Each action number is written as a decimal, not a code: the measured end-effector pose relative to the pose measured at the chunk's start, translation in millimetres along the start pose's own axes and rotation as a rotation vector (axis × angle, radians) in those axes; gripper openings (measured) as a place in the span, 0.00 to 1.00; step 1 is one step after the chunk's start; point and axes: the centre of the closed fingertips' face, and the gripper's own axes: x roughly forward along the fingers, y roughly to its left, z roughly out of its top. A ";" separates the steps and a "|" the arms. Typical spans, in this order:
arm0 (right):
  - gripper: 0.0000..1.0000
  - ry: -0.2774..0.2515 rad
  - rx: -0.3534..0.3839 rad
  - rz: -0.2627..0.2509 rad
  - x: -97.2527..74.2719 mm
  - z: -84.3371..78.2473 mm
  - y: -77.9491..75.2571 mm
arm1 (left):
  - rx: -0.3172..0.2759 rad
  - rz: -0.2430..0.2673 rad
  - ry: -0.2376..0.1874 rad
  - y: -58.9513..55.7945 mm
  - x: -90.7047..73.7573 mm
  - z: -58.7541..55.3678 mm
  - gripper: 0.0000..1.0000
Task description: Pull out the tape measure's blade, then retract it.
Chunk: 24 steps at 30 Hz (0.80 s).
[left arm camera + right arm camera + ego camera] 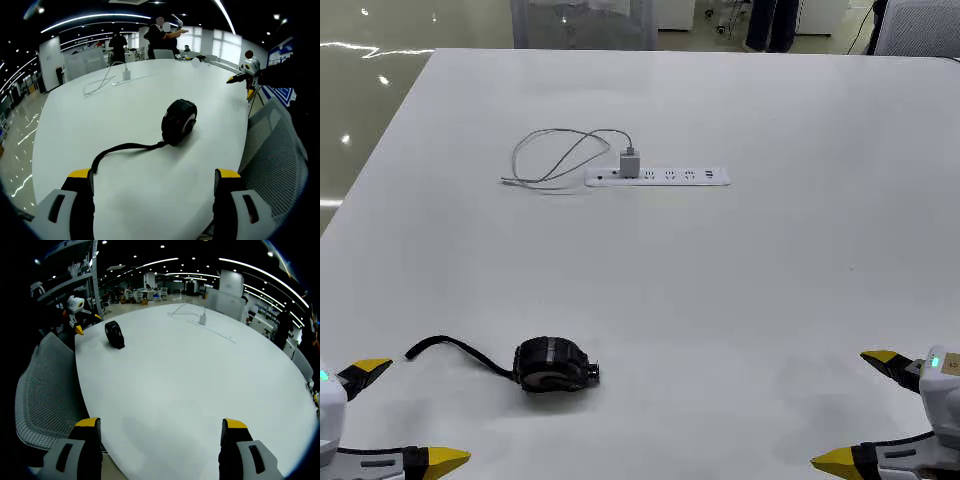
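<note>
Left tongs (405,413) gape wide just left of the tape measure (552,364), which lies on the table (740,290). The right tongs (858,410), equally wide, hang well right of it. Steady the case with the left, then pinch the blade's hook squarely. The left gripper view adds people (157,42) far beyond the tape measure.

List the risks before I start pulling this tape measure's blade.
The tape measure lies loose on the smooth white table, near its front edge; a nudge from the open left gripper may slide it off.
Its black strap trails toward that gripper and could be pinched instead of the case.
The right gripper, also open, is far off; pulling with the case unheld would probably drag the whole thing.
</note>
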 end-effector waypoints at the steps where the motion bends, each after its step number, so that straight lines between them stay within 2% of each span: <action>1: 0.99 0.000 0.001 0.000 0.0 -0.2 -0.2 | 0.001 -0.001 0.001 -0.2 0.0 0.1 0.99; 24: 0.99 0.002 0.005 0.004 0.2 1.9 -1.1 | 0.017 -0.022 0.018 -0.2 -0.3 3.2 0.99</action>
